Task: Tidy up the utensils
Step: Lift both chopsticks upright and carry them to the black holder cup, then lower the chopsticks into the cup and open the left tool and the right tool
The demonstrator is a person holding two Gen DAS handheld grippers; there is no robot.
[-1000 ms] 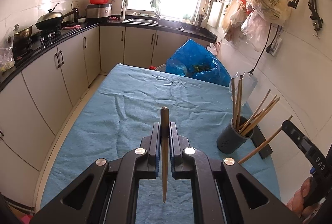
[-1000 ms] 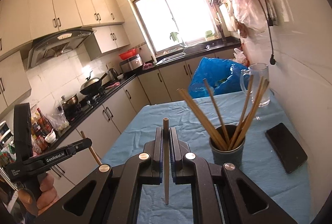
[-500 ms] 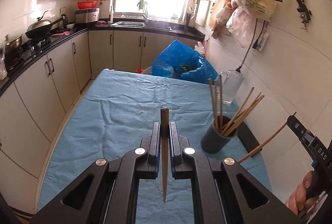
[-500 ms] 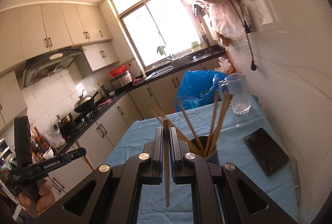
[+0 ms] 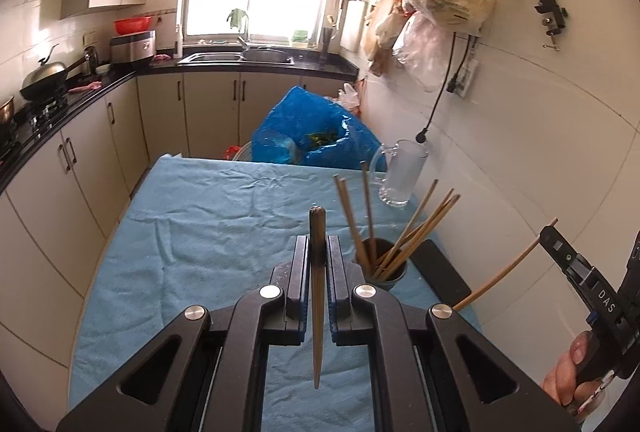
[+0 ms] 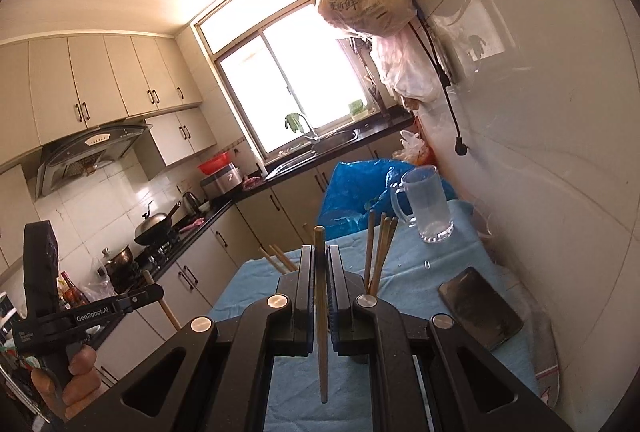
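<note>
Left gripper pose: the left gripper (image 5: 318, 252) is held above the blue-clothed worktop (image 5: 208, 232), tilted down toward it; its handle is gripped by a hand (image 6: 66, 378) seen at the lower left of the right wrist view.
Left jaws: pressed together on a dark-tipped chopstick (image 5: 317, 296), which stands up between them, its thin end hanging below.
Right gripper pose: the right gripper (image 6: 320, 272) is held nearly level above the worktop's near end; its handle is gripped by a hand (image 5: 570, 372) at the lower right of the left wrist view.
Right jaws: pinched on a pale chopstick (image 6: 320, 312), which runs through them and past both ends.
Utensil holder: a dark cup (image 5: 382, 272) stands on the worktop just beyond the left gripper, to its right, with several chopsticks (image 5: 416, 232) fanned out of it.
Nearby things: a dark flat slab (image 6: 480, 302) is seen lying right of the cup; a clear glass mug (image 5: 400, 171) stands beyond it near the wall; a blue bag (image 5: 312, 135) is seen past the worktop's far edge.
In the way: from the right wrist view the cup is hidden behind the jaws; only its chopsticks are seen above them.
</note>
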